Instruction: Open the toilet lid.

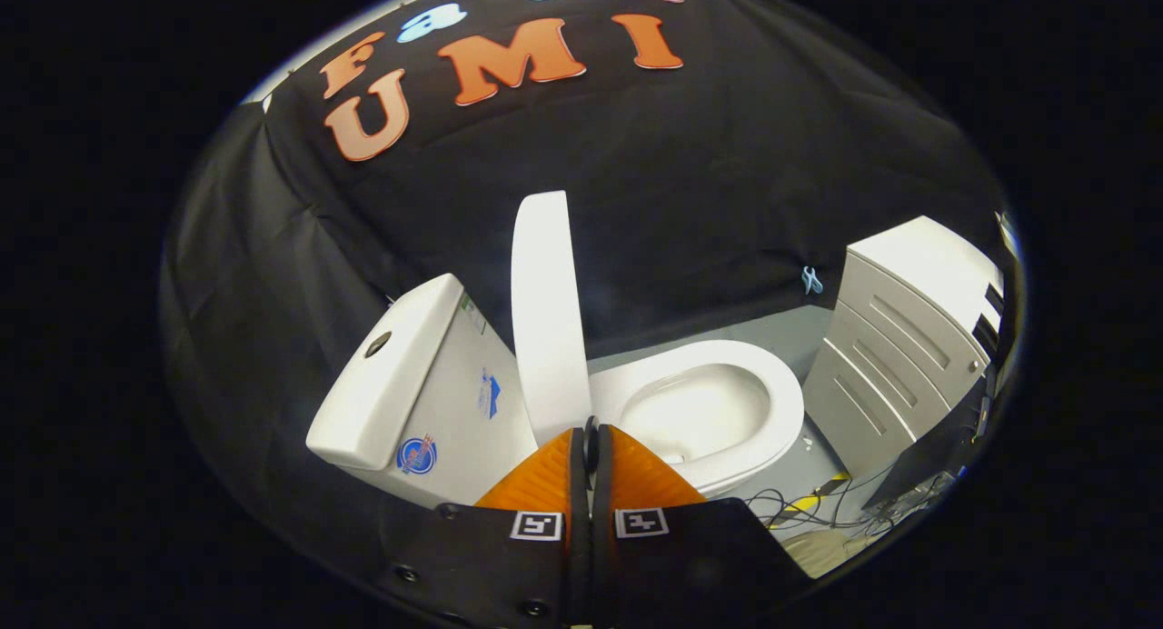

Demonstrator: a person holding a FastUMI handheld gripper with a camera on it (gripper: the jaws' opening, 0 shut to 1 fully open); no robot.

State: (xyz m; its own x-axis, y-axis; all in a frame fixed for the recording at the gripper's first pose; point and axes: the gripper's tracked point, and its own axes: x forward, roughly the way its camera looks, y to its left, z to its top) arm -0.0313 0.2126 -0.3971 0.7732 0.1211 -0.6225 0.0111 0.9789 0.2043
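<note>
A white toilet stands just beyond my fingers. Its lid (545, 311) is raised upright, seen edge-on, and leans toward the white cistern (409, 384) beside it. The seat ring and open bowl (704, 411) lie to the other side of the lid. My gripper (591, 443) is shut with its two fingers pressed together and nothing between them. The fingertips sit just in front of the lower end of the lid, near its hinge; I cannot tell whether they touch it.
A white drawer cabinet (899, 356) stands on the grey floor (790, 329) beyond the bowl. Cables (818, 506) and a yellow-black strip lie on the floor by the toilet's base. Black cloth walls close the booth behind.
</note>
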